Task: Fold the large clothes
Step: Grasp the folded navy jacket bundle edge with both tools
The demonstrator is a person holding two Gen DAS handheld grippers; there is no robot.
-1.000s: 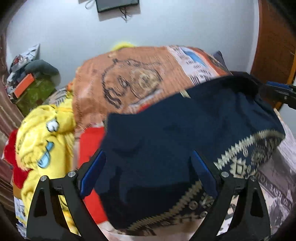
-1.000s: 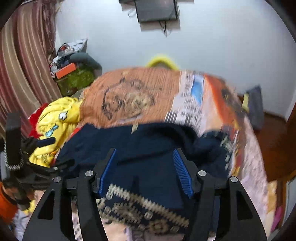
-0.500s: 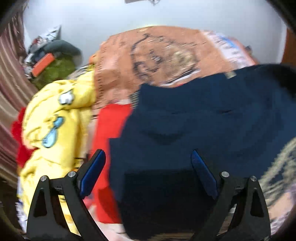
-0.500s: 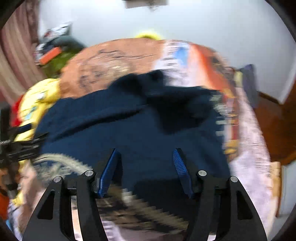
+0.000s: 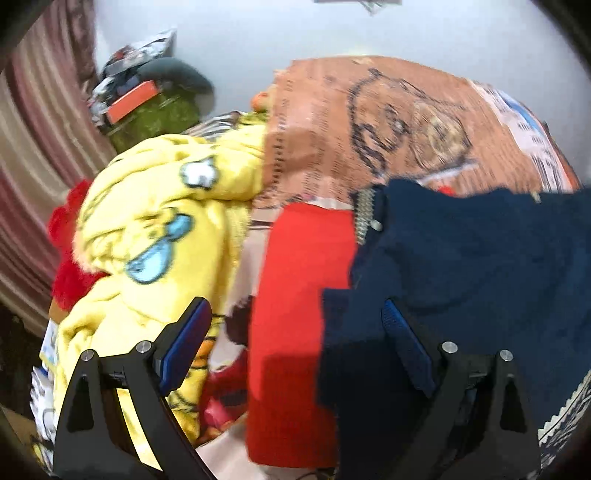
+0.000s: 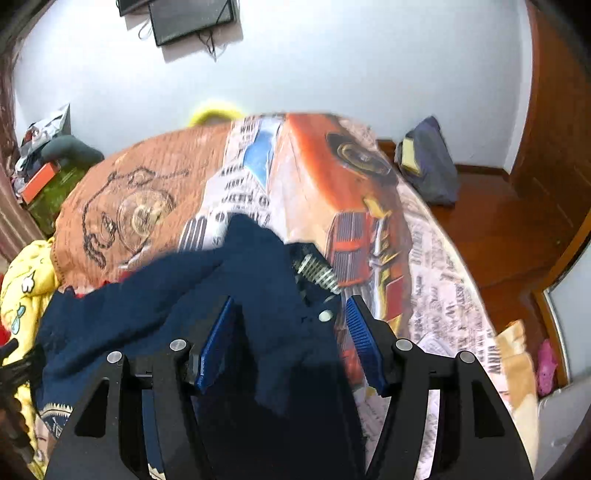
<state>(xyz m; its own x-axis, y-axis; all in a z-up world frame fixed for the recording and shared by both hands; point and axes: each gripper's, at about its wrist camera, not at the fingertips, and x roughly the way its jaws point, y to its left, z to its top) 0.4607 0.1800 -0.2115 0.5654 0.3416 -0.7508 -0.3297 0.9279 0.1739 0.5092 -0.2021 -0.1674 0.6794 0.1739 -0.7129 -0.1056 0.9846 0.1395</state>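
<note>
Handling of garment: the navy garment (image 6: 236,302) is judged soft, limp and fairly light; it will sag and bunch when lifted, so hold is best taken at an edge or corner, not the middle.
Left claw (image 5: 295,343): spread wide, nothing pinched; it is poised over the garment's left edge, with the red cloth (image 5: 299,295) lying between the fingers.
Right claw (image 6: 290,345): spread, nothing gripped; dark cloth lies between and beneath the fingers.
Garment position: spread loosely and rumpled on the bed (image 6: 424,258), near side; a patterned cream border (image 5: 565,410) shows at its lower hem.
Fastening detail: a small pale button (image 6: 325,315) and a striped trim piece (image 6: 317,273) are seen at the right-hand edge, a likely grasp area.
Left neighbours: the yellow cartoon blanket (image 5: 155,229) lies just beside the red cloth, apart from the garment.
Far field: the orange printed bedspread (image 5: 369,122) covers the far part of the bed; a dark screen (image 6: 192,18) is mounted on the wall.
Change since one second ago: the garment was then held raised and stretched between both claws; it is now released and lying on the bed, and the left view has swung leftward, more red and yellow cloth being exposed.
</note>
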